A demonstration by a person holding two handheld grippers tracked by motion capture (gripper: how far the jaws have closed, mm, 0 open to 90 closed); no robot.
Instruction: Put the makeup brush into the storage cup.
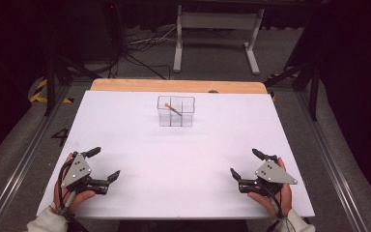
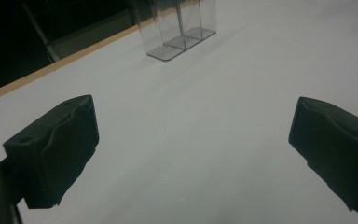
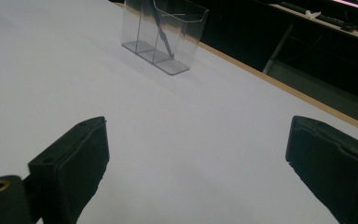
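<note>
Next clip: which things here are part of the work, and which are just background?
Part of the work: clear divided holder; thin stick leaning inside it; left gripper and right gripper, both open.

Background: white table; metal stand, cables on the floor.

One marking is showing that can be read: a large digit "4" [image 1: 61,135], dark on the grey floor just beside the left edge of the white surface [image 1: 125,145] in the high view. Yellow-and-black hazard stripes [image 1: 39,92] are lying on the floor farther back on that side, carrying no lettering. Nothing else is showing readable print.
</note>
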